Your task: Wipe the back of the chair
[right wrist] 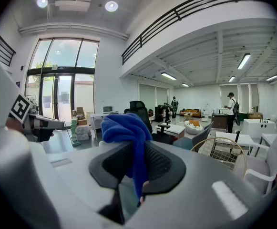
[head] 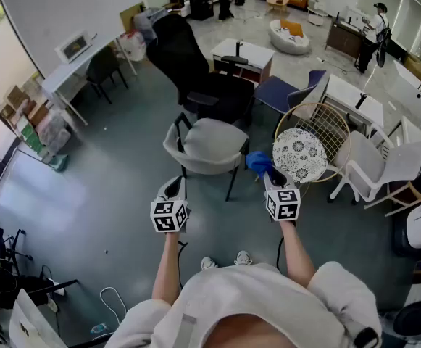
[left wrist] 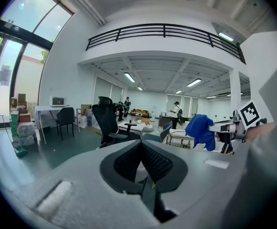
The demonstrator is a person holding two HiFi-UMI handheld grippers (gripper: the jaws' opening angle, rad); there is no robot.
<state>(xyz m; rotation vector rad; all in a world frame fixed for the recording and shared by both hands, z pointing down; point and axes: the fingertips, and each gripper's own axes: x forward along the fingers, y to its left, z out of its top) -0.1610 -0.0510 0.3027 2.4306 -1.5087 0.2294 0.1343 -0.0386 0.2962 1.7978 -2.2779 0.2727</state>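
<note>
Clamping one blue cloth (head: 257, 162), right gripper (head: 274, 174) hovers beside one grey chair (head: 209, 145), chair at its left; left gripper (head: 172, 189) pinched together, empty, chair just ahead.

An armchair (head: 209, 145) stands before the person, an office chair (head: 185, 60) behind it, a wire chair (head: 319, 133) at its right. A cloth (head: 258, 162) in the right gripper (head: 272, 174) sits beside the armchair's right edge.

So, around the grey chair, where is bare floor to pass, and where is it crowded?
Free: the wide floor left of the grey chair, up to the desk, and the strip between chair and shoes. Crowded: the black chair stands right behind it; the wire chair and white chairs stand close on its right.
</note>
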